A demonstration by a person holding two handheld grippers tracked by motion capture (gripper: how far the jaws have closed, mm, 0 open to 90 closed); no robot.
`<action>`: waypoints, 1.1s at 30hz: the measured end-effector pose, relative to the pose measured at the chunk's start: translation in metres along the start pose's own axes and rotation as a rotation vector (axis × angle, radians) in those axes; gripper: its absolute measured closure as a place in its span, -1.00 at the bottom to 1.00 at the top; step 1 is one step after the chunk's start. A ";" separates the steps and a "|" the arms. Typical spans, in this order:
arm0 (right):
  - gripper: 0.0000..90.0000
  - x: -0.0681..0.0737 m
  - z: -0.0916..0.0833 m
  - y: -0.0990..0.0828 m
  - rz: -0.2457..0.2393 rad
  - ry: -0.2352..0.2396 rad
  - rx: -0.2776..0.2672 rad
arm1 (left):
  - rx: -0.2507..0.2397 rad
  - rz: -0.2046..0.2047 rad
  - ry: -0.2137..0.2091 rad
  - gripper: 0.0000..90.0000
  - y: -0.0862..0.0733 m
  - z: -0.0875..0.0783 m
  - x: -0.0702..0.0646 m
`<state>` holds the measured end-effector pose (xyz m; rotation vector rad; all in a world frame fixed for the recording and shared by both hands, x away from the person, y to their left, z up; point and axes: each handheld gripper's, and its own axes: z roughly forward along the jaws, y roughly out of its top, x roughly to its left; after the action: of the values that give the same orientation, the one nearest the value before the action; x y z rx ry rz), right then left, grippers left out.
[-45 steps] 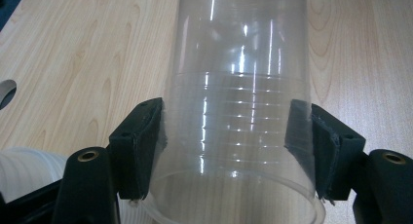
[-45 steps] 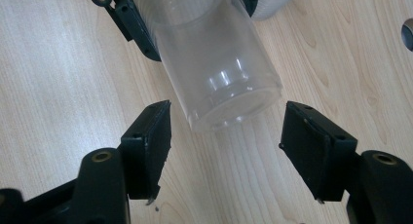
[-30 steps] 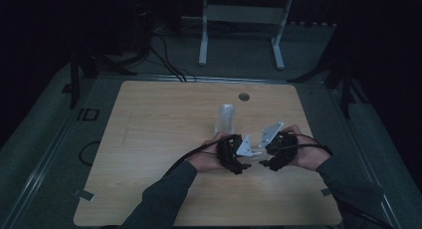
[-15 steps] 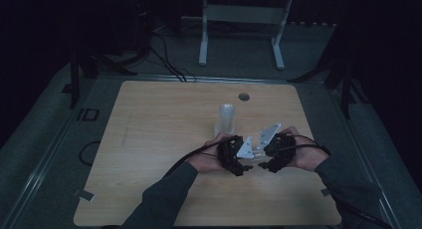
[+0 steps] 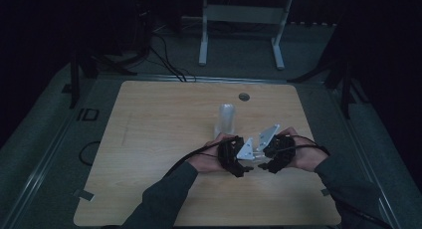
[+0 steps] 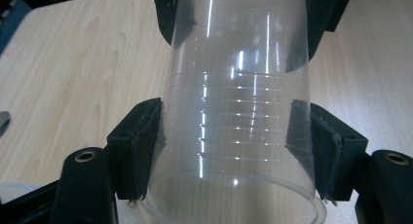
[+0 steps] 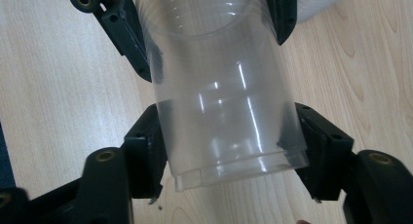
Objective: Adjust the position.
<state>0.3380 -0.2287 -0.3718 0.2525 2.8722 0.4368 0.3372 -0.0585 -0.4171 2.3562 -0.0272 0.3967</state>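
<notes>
Clear ribbed plastic cup [image 6: 238, 126] lying mid-frame, low over the pale wooden desk [image 5: 149, 139]: left tool [image 6: 234, 136] clamping its rim end, right tool [image 7: 229, 151] just closing onto its base. Separating stacked cups probably remaining; another clear cup [image 5: 226, 118] standing behind.

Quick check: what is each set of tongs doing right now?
Left tongs: closed on the clear plastic cup near its rim.
Right tongs: just been closing, now gripping the same cup near its base.

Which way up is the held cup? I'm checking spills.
Lying sideways: the clear cup spans between left gripper and right gripper; looks empty.
</notes>
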 end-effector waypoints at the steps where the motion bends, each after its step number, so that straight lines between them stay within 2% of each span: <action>1: -0.14 0.000 0.000 0.000 0.000 0.001 0.000 | 0.000 0.001 0.000 -0.34 0.000 0.000 0.000; 11: -0.09 0.002 0.003 -0.003 0.015 0.004 -0.003 | 0.006 -0.022 0.013 -0.46 0.001 0.001 0.000; 14: -0.08 0.002 0.004 -0.004 0.024 0.004 -0.001 | 0.001 -0.043 0.010 -0.52 0.001 0.000 0.001; 20: -0.08 0.002 0.006 -0.005 0.022 0.003 -0.001 | -0.004 -0.061 0.006 -0.53 0.002 -0.001 0.001; 24: -0.08 0.001 0.008 -0.007 0.038 0.002 0.003 | -0.018 -0.084 -0.008 -0.54 0.003 -0.003 0.004; 33: -0.08 -0.001 0.010 -0.014 0.069 0.001 0.006 | -0.019 -0.107 0.001 -0.58 -0.001 -0.007 0.007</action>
<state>0.3392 -0.2391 -0.3851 0.3539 2.8730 0.4410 0.3421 -0.0524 -0.4110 2.3269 0.0946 0.3443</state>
